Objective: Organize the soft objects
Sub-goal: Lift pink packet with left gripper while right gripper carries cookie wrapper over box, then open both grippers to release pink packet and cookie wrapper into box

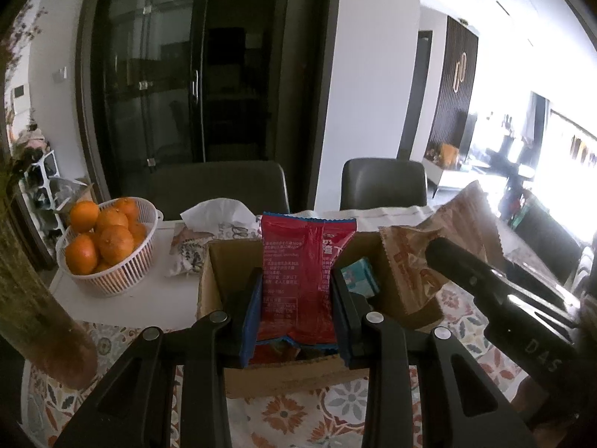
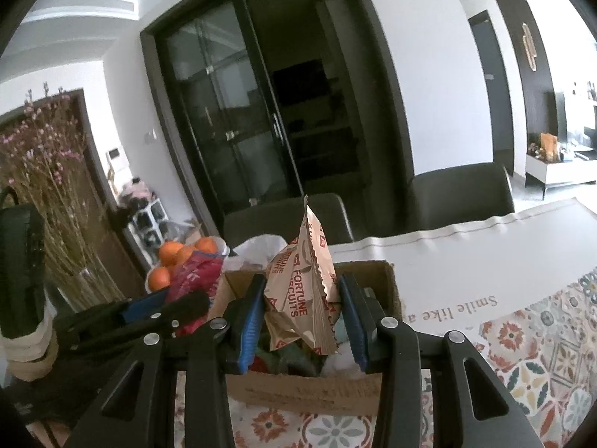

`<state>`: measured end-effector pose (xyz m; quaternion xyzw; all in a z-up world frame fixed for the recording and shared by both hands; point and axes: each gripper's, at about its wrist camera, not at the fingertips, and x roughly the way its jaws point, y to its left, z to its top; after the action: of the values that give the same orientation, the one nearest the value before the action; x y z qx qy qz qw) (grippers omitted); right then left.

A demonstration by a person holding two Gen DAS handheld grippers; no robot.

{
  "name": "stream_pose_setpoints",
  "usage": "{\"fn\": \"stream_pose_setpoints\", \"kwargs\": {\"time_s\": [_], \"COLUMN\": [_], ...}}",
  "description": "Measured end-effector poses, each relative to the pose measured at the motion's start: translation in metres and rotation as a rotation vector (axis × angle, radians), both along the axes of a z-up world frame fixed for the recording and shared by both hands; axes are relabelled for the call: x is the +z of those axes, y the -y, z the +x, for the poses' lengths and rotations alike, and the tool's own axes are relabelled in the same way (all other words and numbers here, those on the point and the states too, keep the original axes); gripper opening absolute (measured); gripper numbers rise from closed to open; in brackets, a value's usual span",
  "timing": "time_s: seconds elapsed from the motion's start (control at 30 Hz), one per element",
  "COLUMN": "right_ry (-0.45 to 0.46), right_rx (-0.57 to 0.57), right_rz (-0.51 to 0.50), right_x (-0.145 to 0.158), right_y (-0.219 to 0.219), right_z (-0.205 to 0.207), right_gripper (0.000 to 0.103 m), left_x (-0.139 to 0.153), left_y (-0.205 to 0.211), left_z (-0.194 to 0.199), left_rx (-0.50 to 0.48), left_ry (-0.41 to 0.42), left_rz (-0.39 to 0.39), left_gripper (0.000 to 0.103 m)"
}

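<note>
Gripping a red snack packet [image 1: 304,280] upright between blue pads [image 1: 250,321], left gripper [image 1: 296,313] clamped on the packet's lower half, directly above an open cardboard box [image 1: 298,373]. Held likewise in the right gripper [image 2: 304,321], jaws closed on its crumpled lower part: a tan packet printed "FORTUNE BISCUITS" [image 2: 298,287], its sealed end pointing up, over the same box [image 2: 306,388]. Seen from the left wrist, that tan packet [image 1: 418,257] off to the right, with the right gripper's dark body just beside it. Seen from the right wrist, the red packet [image 2: 197,272] at left, beyond the left gripper's dark fingers [image 2: 175,310]. Inside the box, a pale blue small carton [image 1: 360,274] and other wrapped items, too jumbled to tell apart. Standing on a patterned tablecloth [image 2: 541,354], the box near the front edge of the table. Behind and left of the box, a white basket [image 1: 119,280] filled with oranges [image 1: 112,231], and a tissue pack [image 1: 220,220] with one white sheet pulled up, just beyond the box's far wall. At far left, a vase of dried flowers [image 2: 48,186]. Across the table, two dark chairs [image 1: 384,183] drawn up before a dark glass-doored cabinet [image 2: 238,112].
</note>
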<state>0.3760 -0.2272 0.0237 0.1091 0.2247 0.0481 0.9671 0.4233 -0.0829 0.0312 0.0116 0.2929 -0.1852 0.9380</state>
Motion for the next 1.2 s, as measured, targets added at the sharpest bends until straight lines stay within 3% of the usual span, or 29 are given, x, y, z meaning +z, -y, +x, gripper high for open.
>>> {"fn": "stream_pose_setpoints", "kwargs": {"time_s": [0.4, 0.47, 0.53, 0.57, 0.63, 1.03, 1.2], "right_ry": [-0.170, -0.203, -0.226, -0.231, -0.245, -0.226, -0.188], "right_rx": [0.044, 0.048, 0.041, 0.035, 0.029, 0.003, -0.011], "right_rz": [-0.026, -0.022, -0.003, 0.000, -0.002, -0.053, -0.078], "right_x": [-0.025, -0.032, -0.038, -0.040, -0.044, -0.034, -0.019], "right_y": [0.004, 0.005, 0.009, 0.009, 0.011, 0.005, 0.001], "right_z": [0.051, 0.057, 0.061, 0.061, 0.062, 0.042, 0.015], "right_gripper": [0.042, 0.051, 0.061, 0.062, 0.062, 0.062, 0.062], "left_x": [-0.034, -0.040, -0.045, -0.048, -0.050, -0.040, -0.025], "left_y": [0.024, 0.025, 0.026, 0.026, 0.025, 0.006, -0.004], "left_z": [0.040, 0.046, 0.051, 0.052, 0.053, 0.034, 0.014], "left_rx": [-0.022, -0.026, -0.033, -0.034, -0.026, 0.062, 0.094], "left_ry": [-0.090, -0.114, -0.144, -0.155, -0.163, -0.131, -0.107], "left_rz": [0.139, 0.143, 0.142, 0.142, 0.140, 0.123, 0.103], "left_gripper": [0.035, 0.037, 0.044, 0.049, 0.050, 0.050, 0.056]}}
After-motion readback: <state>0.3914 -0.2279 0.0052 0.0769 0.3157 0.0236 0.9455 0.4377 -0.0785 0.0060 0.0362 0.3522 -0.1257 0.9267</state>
